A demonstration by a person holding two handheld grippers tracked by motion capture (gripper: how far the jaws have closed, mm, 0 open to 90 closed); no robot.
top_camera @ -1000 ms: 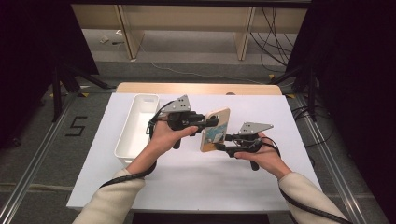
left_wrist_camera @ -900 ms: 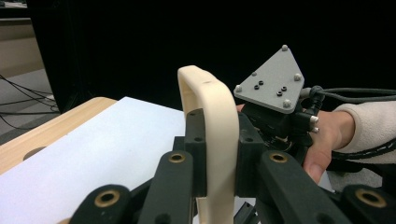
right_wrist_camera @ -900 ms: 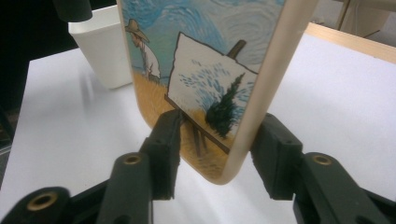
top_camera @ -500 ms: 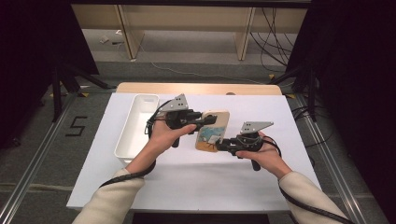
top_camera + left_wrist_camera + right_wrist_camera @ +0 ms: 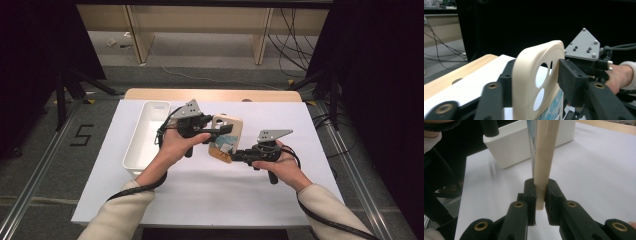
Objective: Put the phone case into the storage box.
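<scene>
Edgewise, phone case (cutouts far end) runs near-to-far.

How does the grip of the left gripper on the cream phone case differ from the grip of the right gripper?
The left gripper clamps the phone case near its upper end, by the camera holes; the right gripper clamps its lower end. In the high view the left gripper sits farther from the person, the right gripper nearer. Both are shut on the case and hold it above the white table cover.
</scene>
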